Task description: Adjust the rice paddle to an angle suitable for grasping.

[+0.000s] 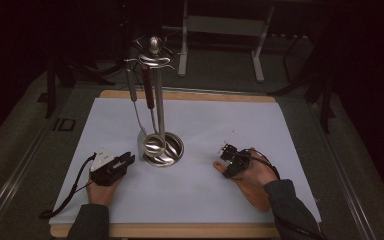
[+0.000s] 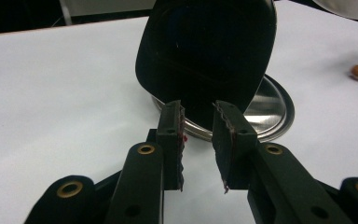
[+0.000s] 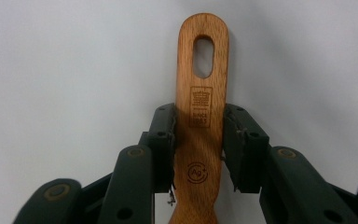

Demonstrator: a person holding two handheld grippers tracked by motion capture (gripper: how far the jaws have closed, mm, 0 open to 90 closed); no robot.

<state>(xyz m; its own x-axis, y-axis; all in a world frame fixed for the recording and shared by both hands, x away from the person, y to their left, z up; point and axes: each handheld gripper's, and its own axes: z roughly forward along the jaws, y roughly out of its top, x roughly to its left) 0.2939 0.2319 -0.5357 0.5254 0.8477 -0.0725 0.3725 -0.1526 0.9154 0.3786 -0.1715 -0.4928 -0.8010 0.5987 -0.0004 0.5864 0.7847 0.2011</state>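
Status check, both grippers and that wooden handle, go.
Left gripper open, facing the stand's base. Right gripper shut on wooden handle, flat on the white sheet. Nothing in the way.

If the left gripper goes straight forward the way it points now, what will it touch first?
Most likely the black spatula head hanging over the round steel base of the utensil stand. It sits straight ahead of the open left gripper, between its jaws' line. How far off it is cannot be judged.
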